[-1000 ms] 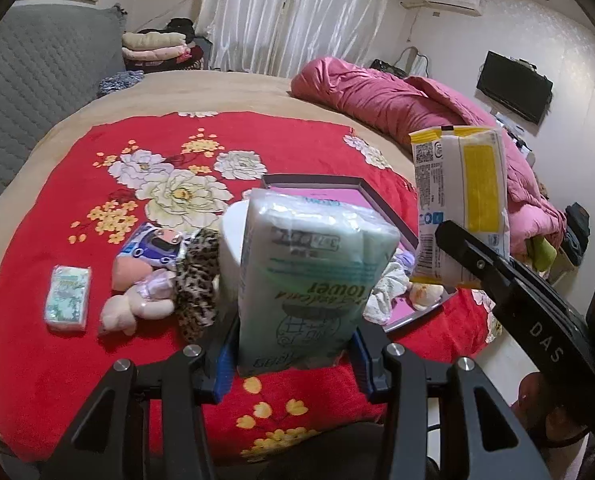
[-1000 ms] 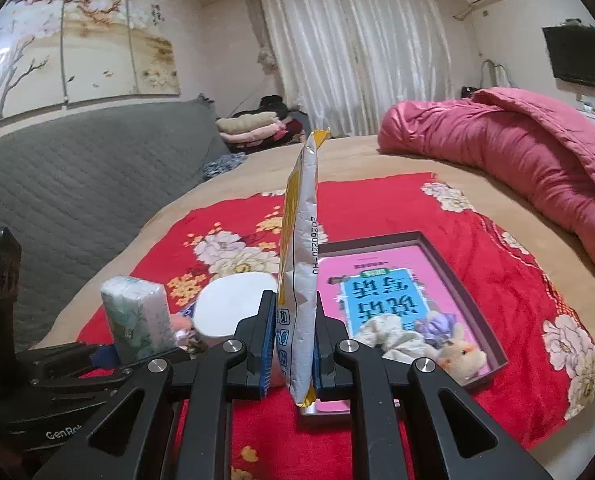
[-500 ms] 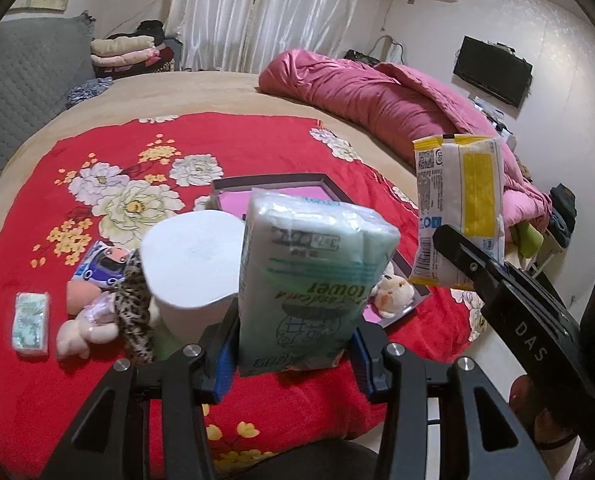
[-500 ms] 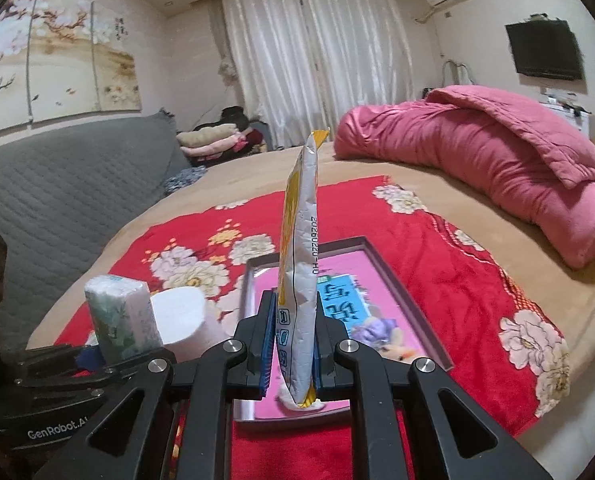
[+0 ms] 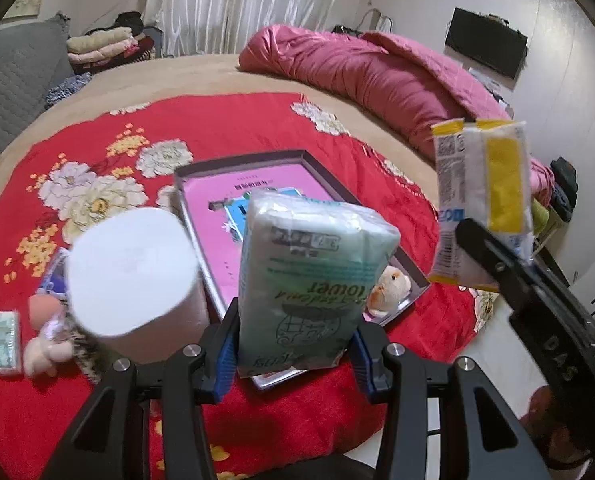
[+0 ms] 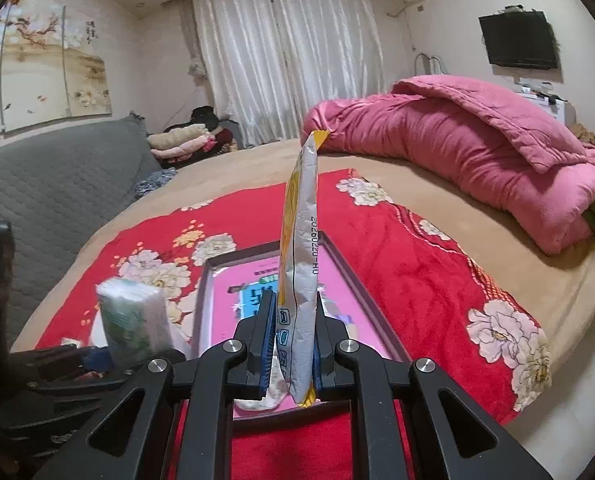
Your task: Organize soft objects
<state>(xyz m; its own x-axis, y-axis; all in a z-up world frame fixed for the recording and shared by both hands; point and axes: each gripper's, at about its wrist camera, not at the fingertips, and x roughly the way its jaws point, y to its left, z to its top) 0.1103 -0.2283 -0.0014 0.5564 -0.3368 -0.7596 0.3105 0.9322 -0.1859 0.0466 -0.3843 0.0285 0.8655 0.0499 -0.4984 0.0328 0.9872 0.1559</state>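
My left gripper (image 5: 291, 350) is shut on a pale green tissue pack (image 5: 309, 280), held upright above the near end of the pink tray (image 5: 257, 184). The pack also shows in the right wrist view (image 6: 133, 320). My right gripper (image 6: 291, 344) is shut on a thin yellow and white packet (image 6: 299, 256), held edge-on over the tray (image 6: 337, 264). That packet shows at the right of the left wrist view (image 5: 483, 204). A small plush toy (image 5: 389, 288) lies in the tray's near right corner.
A white paper roll (image 5: 133, 272) stands left of the tray on the red floral blanket (image 5: 237, 128). Soft toys (image 5: 45, 344) and a small tissue pack (image 5: 3, 338) lie at the left. A pink quilt (image 6: 477, 152) is heaped at the back right.
Both grippers, still holding their packs, have moved right and forward over the tray. The paper roll and toys have slid to the left of the left wrist view.
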